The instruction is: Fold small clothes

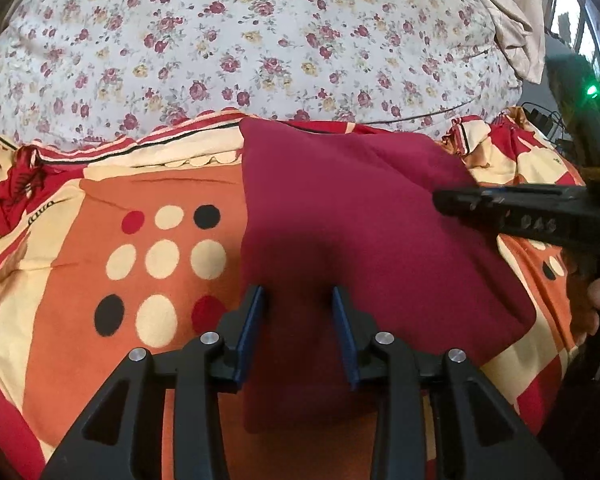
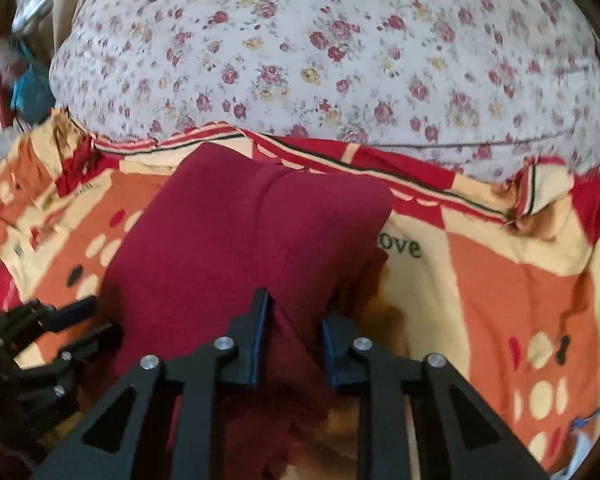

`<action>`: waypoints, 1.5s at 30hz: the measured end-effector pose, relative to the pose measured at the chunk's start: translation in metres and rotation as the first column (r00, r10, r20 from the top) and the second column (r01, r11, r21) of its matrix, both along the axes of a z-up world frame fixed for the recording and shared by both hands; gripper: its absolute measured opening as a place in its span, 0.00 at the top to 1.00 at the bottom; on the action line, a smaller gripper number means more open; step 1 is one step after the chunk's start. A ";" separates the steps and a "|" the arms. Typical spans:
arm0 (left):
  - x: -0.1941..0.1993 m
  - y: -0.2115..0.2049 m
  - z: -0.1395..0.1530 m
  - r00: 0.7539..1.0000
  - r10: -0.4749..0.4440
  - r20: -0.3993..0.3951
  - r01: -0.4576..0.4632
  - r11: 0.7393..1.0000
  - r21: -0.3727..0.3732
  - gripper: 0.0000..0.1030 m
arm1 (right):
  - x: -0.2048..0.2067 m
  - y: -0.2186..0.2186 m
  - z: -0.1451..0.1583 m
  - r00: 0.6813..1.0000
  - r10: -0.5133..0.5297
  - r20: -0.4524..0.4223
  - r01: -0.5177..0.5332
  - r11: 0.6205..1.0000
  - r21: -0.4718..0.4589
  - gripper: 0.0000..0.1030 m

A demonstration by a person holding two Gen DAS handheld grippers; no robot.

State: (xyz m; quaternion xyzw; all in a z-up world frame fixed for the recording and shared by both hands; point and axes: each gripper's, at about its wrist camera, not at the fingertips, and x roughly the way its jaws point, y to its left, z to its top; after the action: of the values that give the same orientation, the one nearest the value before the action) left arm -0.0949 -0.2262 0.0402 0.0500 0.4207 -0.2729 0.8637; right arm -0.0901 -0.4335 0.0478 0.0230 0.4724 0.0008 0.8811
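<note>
Maroon garment lies folded, apparently flat, on patterned bedspread.

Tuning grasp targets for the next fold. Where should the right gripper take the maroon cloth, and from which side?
Probably the near right corner of the maroon cloth, approached from above and the near side. In the right wrist view that edge already lifts into a ridge between the right gripper fingers, so it is pinchable; the rest lies flat on the patterned bedsheet.

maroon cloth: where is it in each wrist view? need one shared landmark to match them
Left wrist: maroon cloth centre, running down between this gripper's fingers.
Right wrist: maroon cloth centre-left, a fold rising between this gripper's fingers.
Shared landmark: floral sheet fills the top of both.
</note>
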 end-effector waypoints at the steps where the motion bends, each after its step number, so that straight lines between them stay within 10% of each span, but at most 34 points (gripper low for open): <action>1: -0.001 -0.001 0.000 1.000 -0.004 0.005 0.004 1.000 0.004 0.87 | 0.000 -0.002 -0.006 1.000 -0.009 -0.013 0.009 1.000 0.000 0.78; 16: -0.003 0.000 -0.002 1.000 0.012 0.012 -0.013 1.000 0.019 0.86 | -0.047 0.007 0.020 0.997 -0.028 0.065 0.019 0.991 0.134 0.59; 23: -0.004 0.000 -0.003 1.000 0.012 0.018 -0.013 1.000 0.025 0.86 | -0.053 0.007 -0.006 0.998 -0.052 0.018 0.050 0.996 0.075 0.59; 26: -0.004 0.002 -0.003 1.000 0.011 0.015 -0.011 1.000 0.021 0.86 | -0.059 0.013 -0.004 1.000 -0.020 0.023 0.020 1.000 0.001 0.74; 33: -0.002 0.008 -0.002 0.999 0.016 -0.029 -0.017 0.999 -0.035 0.86 | -0.063 0.000 -0.007 0.998 -0.060 0.013 0.059 0.995 0.086 0.75; 40: 0.010 0.022 0.002 0.992 0.023 -0.126 -0.044 0.984 -0.172 0.86 | -0.073 -0.035 -0.004 0.987 -0.161 -0.011 0.155 0.927 0.340 0.33; 45: 0.023 0.028 0.002 0.973 0.004 -0.229 -0.072 0.955 -0.287 0.70 | -0.058 -0.054 -0.015 0.977 -0.211 -0.011 0.197 0.889 0.414 0.27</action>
State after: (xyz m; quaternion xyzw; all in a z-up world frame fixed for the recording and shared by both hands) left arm -0.0719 -0.1980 0.0420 -0.1182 0.4721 -0.3193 0.8131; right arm -0.1485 -0.4874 0.0329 0.2580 0.4413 0.0085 0.8594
